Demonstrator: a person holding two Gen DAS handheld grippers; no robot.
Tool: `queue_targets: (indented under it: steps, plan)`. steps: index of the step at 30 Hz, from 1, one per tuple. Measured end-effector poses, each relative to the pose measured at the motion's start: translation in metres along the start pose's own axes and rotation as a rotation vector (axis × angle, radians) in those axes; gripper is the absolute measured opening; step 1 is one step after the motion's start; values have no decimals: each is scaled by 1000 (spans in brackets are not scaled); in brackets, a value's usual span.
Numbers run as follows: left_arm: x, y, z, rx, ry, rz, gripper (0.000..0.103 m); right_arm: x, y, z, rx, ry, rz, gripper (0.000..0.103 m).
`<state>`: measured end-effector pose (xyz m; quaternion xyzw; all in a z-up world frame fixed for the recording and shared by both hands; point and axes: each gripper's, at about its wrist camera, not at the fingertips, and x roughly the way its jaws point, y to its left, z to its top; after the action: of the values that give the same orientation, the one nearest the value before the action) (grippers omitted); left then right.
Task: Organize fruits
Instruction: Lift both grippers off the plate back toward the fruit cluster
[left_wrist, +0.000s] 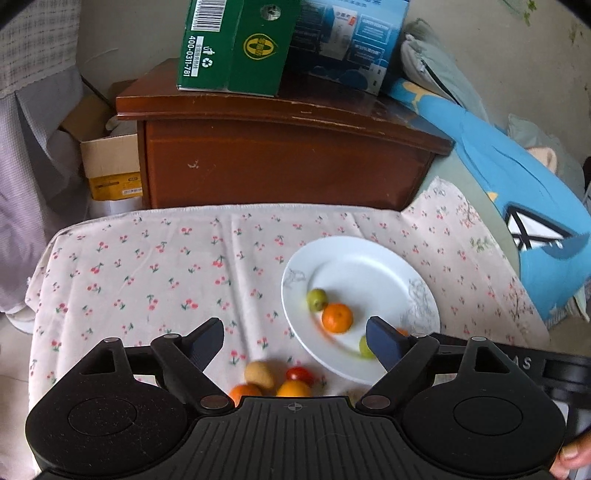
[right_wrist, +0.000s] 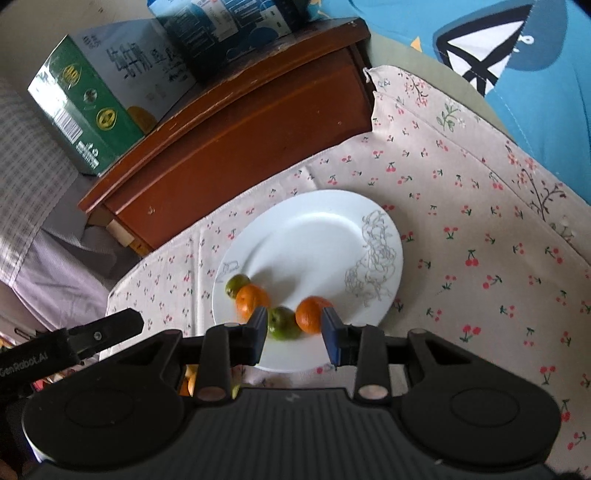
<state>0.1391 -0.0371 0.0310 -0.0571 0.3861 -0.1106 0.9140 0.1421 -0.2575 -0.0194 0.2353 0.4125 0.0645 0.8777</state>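
**Fruit split between plate and cloth**

Your left gripper (left_wrist: 295, 341) stands wide with nothing between its pads. Your right gripper (right_wrist: 294, 330) is narrow; whether it grips anything cannot be told. Nearest, four fruits (left_wrist: 275, 380) lie on the cherry-print cloth (left_wrist: 155, 266) (off the plate). Beyond, the white plate (right_wrist: 314, 229) carries two oranges (right_wrist: 312, 314) and two green fruits (right_wrist: 282, 325).

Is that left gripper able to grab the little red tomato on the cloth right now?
Probably yes. The left gripper is open and empty, and the red tomato lies just below it on the tablecloth, though other fruit crowd close beside it.
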Motion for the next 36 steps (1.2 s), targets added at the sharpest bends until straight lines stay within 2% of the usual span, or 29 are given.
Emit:
queue_targets:
  steps: [9, 16, 26, 30, 36]
  plan:
    - [-13, -8, -27, 59, 34, 24, 86, -7, 3, -17, -42, 20, -9, 37]
    - [-15, -7, -52, 52, 95, 30, 87, -8, 2, -31, -65, 55, 3, 37]
    - [-9, -14, -93, 49, 172, 22, 86, -1, 9, -49, -177, 109, 27, 37]
    - [-4, -22, -107, 68, 181, 26, 86, 4, 13, -54, -218, 129, 39, 37]
    - [3, -24, -120, 44, 179, 43, 86, 10, 22, -61, -297, 151, 45, 37]
